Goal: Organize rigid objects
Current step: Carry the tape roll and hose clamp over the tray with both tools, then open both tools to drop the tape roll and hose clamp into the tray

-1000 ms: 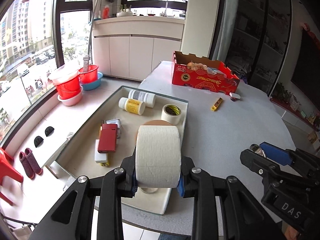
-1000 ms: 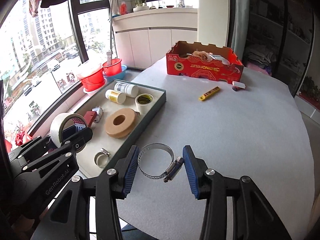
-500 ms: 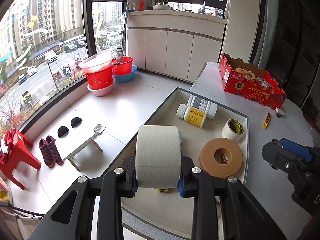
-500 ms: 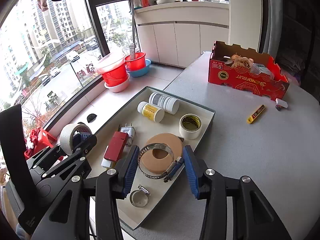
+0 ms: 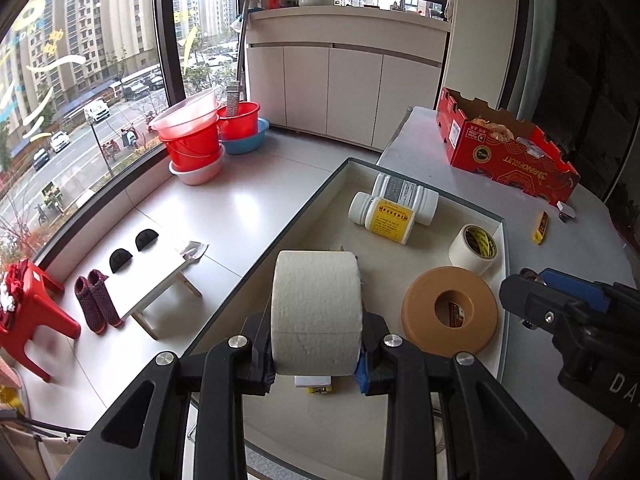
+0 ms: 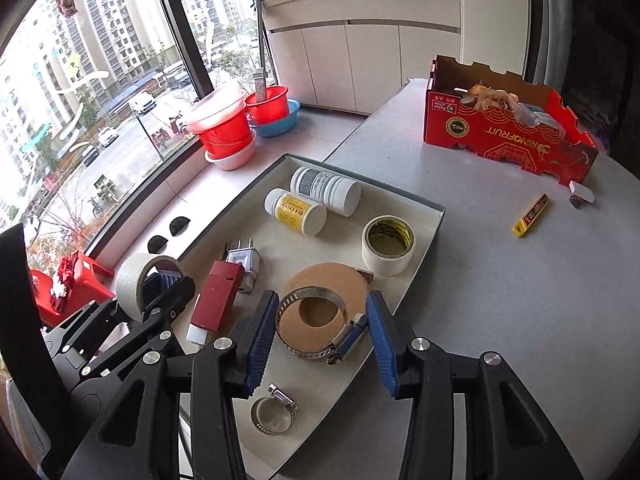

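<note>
Step in hand: judged to be placing, with both tongs carrying items over the tray (image 6: 430, 216).
Left tongs (image 5: 318, 364): closed on the white tape roll (image 5: 316, 312), held on edge above the tray's near left part.
Right tongs (image 6: 322, 328): clamped on the large hose clamp (image 6: 320, 328), held flat over the tan ring (image 6: 320, 280).
Doing it well: lower each item onto bare tray floor, clear of the red box (image 6: 218, 296) and small hose clamp (image 6: 274, 410); shift the large clamp off the tan ring before release.
Tape roll look: pale, fibrous, wide, rigid core.
Clamp look: thin steel band, blue screw housing, springy.
Tray contents: 2 bottles (image 6: 312, 200), a yellow-cored tape (image 6: 388, 244), a plug (image 6: 244, 262).
Surface: grey (image 6: 500, 280), tray at its left edge.
</note>
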Demonstrator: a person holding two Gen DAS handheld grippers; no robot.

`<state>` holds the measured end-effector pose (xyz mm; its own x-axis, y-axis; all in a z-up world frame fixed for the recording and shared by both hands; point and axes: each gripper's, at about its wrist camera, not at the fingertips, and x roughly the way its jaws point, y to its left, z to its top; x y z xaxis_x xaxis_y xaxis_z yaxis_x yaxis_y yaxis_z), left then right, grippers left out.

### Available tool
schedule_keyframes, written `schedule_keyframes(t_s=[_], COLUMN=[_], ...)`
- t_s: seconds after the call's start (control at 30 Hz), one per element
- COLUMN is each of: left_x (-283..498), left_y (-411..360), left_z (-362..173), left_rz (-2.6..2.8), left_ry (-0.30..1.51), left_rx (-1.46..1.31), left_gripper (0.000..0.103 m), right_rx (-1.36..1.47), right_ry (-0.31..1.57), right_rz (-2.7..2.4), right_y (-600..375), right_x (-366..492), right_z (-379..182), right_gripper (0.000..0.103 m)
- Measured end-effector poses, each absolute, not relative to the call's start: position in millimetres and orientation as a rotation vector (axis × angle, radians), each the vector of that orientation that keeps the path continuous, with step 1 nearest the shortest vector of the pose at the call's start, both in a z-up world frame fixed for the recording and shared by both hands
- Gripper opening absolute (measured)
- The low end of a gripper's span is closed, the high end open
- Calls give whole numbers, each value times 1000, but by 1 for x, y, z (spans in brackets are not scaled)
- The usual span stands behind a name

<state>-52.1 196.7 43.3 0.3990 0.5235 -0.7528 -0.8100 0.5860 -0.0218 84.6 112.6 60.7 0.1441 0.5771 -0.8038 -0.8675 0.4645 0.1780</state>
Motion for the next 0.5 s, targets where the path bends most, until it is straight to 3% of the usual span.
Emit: schedule_keyframes(t_s=[0.5], left_x=[-40], left_y=[200], left_z=[29], left_rz=[874], left_ry=[826], left_rx=[-409], left_gripper=[32], right_rx=[-383], right_ry=[989], right_rz=[1069], right_y=[130], right_x=[89], right_z=[45], right_gripper=[46])
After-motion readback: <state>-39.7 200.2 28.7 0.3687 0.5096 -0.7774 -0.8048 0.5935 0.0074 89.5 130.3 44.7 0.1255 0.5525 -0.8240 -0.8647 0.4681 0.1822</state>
